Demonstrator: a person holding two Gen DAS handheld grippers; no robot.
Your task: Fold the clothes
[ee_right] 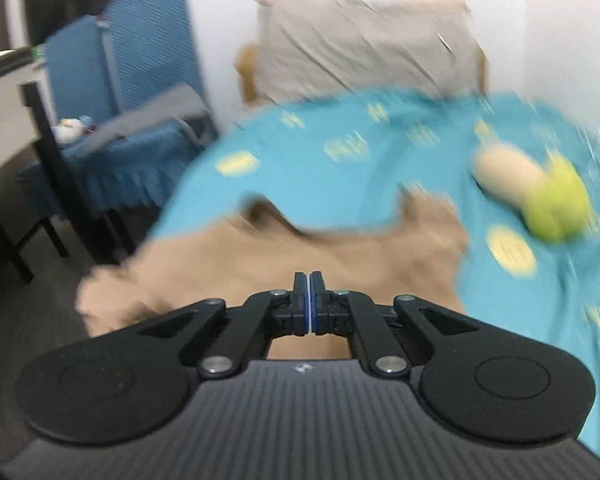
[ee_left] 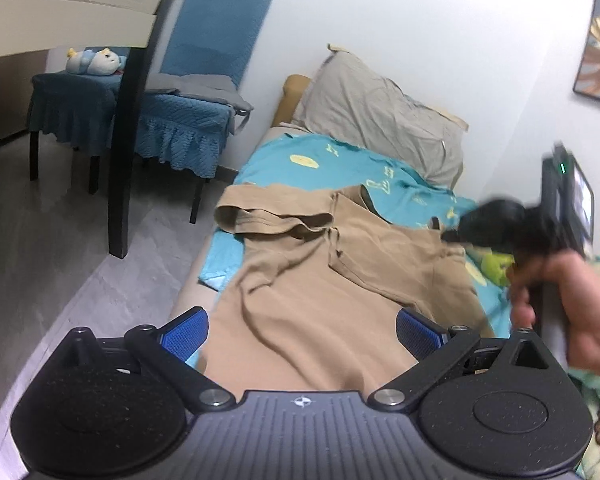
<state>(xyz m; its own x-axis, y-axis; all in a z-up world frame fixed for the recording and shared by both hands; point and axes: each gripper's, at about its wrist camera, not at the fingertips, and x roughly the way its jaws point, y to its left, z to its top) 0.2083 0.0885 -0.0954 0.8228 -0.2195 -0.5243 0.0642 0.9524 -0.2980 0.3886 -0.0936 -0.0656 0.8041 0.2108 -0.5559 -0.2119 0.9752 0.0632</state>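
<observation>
**Tan shirt spread on the bed, left gripper wide above it, right gripper pressed shut**

Nearest the left wrist camera, the left gripper [ee_left: 302, 330] hangs with its jaws wide apart; its blue-padded fingers [ee_left: 186, 334] stand on either side of the lower part of a tan shirt [ee_left: 324, 280] and nothing sits between them. The shirt lies straight ahead of this gripper on a turquoise sheet [ee_left: 340, 164] with yellow patterns. It is partly folded: one sleeve [ee_left: 268, 216] lies ahead and to the left, and a flap of cloth is turned over the body ahead and to the right.

To the right of the left gripper, a hand [ee_left: 568, 300] holds the right gripper [ee_left: 450, 236], seen blurred, with its tip at the shirt's far right edge. In its own view the right gripper [ee_right: 310, 304] has its jaws pressed together, only a thin blue line showing between the pads. Whether any cloth is pinched there, the blurred picture does not show. The tan shirt [ee_right: 260, 264] lies just beyond and below its tips.

Ahead and to the right of the right gripper, a yellow-green and beige soft toy [ee_right: 540, 196] rests on the sheet. Farther ahead, a grey-beige pillow [ee_left: 384, 112] leans against the white wall. Well off to the left stand a blue-covered chair [ee_left: 196, 92] and a table [ee_left: 60, 12] with dark legs.
</observation>
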